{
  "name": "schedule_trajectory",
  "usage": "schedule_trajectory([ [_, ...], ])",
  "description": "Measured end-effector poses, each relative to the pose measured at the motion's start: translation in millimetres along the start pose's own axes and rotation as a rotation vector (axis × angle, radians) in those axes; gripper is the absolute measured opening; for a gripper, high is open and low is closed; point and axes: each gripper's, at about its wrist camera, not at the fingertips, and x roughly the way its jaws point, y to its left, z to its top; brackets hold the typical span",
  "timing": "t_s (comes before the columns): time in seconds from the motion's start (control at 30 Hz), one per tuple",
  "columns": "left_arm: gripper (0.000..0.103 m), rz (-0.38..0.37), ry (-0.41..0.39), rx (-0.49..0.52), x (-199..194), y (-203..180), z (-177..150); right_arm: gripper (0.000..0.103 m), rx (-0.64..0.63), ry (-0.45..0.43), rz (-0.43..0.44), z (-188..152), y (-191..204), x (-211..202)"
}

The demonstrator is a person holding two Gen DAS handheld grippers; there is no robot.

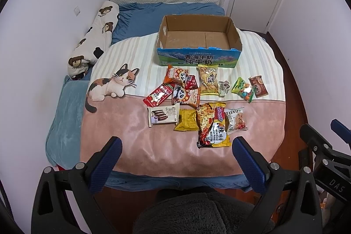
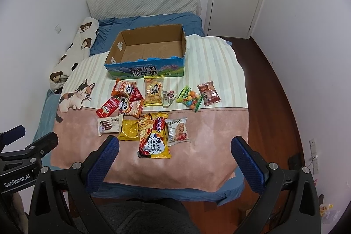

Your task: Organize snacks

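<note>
Both the left hand-held gripper (image 1: 176, 155) and right hand-held gripper (image 2: 175, 154) are hovering released, the noodle packet (image 2: 154, 137) lying lengthwise at twelve o'clock, nearer the right, before the empty box (image 2: 145, 52).

My left claw (image 1: 176, 147) is spread wide, its two blue-padded fingers (image 1: 105, 165) well apart with nothing between them. My right claw (image 2: 175, 147) is spread just as wide and holds nothing either. Both point forward and somewhat downward, side by side at about the same height. From the left wrist view I see the right claw's black frame at the right edge; from the right wrist view, the left one's frame at the left edge.
</note>
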Motion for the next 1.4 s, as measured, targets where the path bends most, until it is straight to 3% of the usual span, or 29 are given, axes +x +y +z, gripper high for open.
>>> schedule_trajectory([
  [1.17, 0.103, -0.002, -0.007, -0.004, -0.6, 2.1, 2.0, 0.103, -0.009, -0.019, 0.017, 8.8, 8.1, 5.2],
  [1.3, 0.103, 0.027, -0.019, -0.032, 18.8, 4.0, 12.6, 0.103, 0.004, -0.006, 0.027, 8.5, 6.0, 18.0],
  [1.4, 0.103, 0.054, 0.001, -0.07, 47.7, 11.4, 16.4, 0.103, 0.026, 0.051, 0.057, 7.2, 4.5, 52.0],
])
